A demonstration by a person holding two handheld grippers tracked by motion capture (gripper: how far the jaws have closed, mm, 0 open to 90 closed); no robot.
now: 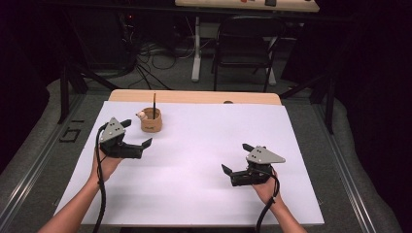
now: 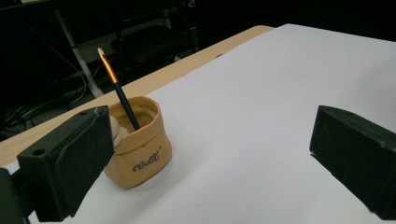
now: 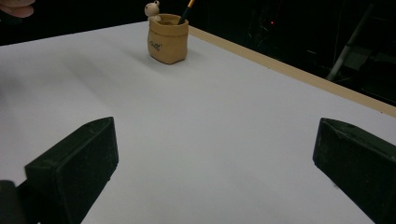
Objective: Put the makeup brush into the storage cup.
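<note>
Table top (image 1: 194, 96): a light wooden strip runs along the far edge, bare past the sheet.
White sheet (image 1: 204, 160): covers nearly all of the table, flat and plain.
Chair (image 1: 245, 46): dark, folding kind, stands on the floor beyond the table, facing it.
Cables (image 1: 155, 56): a loose tangle on the grey floor, left of the chair.
White leg (image 1: 196, 48): upright post of a second table at the back.
</note>
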